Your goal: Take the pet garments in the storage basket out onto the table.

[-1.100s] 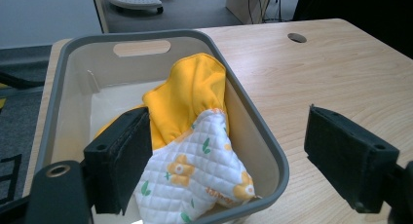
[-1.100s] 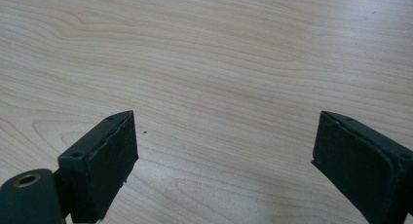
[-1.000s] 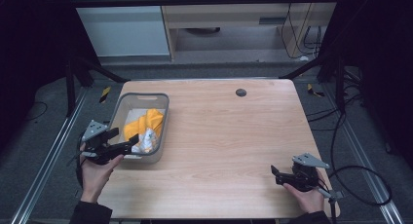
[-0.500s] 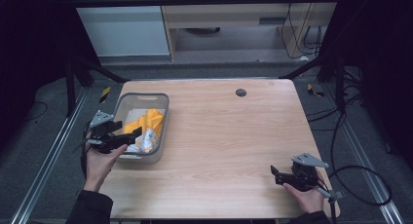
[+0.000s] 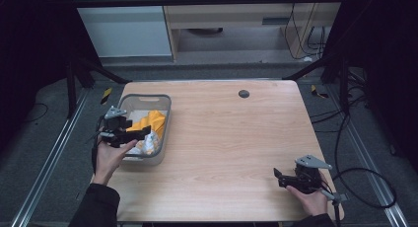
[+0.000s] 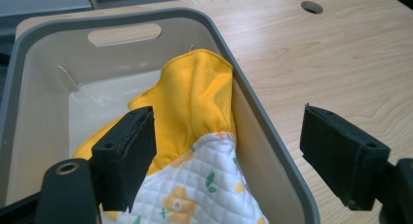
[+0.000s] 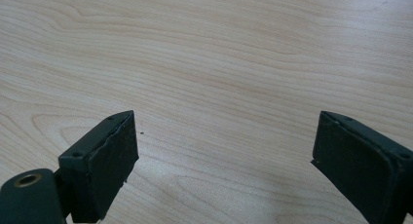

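High view: my left gripper (image 5: 140, 134) sits over the near right part of the grey rectangular plastic bin (image 5: 126, 99) at the table's left side, jaws spread, pointing right across the bin's contents. Inside the bin lies a bright yellow cloth (image 5: 152, 121) bunched against the right wall, with a white quilted cloth with a small flower print (image 5: 148, 140) just nearer to me, touching it. My right gripper (image 5: 278, 176) is low at the near right corner of the light wooden table (image 5: 236, 138), well apart from the bin, jaws pointing left. A small dark round hole (image 5: 243, 94) sits at the table's far edge. Left gripper view: jaws wide apart, holding nothing; the left jaw hangs inside the bin in front of the yellow cloth (image 6: 195, 102), the right jaw is outside, over the table (image 6: 341, 63), so the bin's right wall (image 6: 258, 121) runs between them. The quilted cloth (image 6: 204, 185) lies between the jaws at the bottom; can't tell if the left pad touches fabric. Right gripper view: jaws wide apart and empty, bare wood grain (image 7: 219, 63) beneath them.
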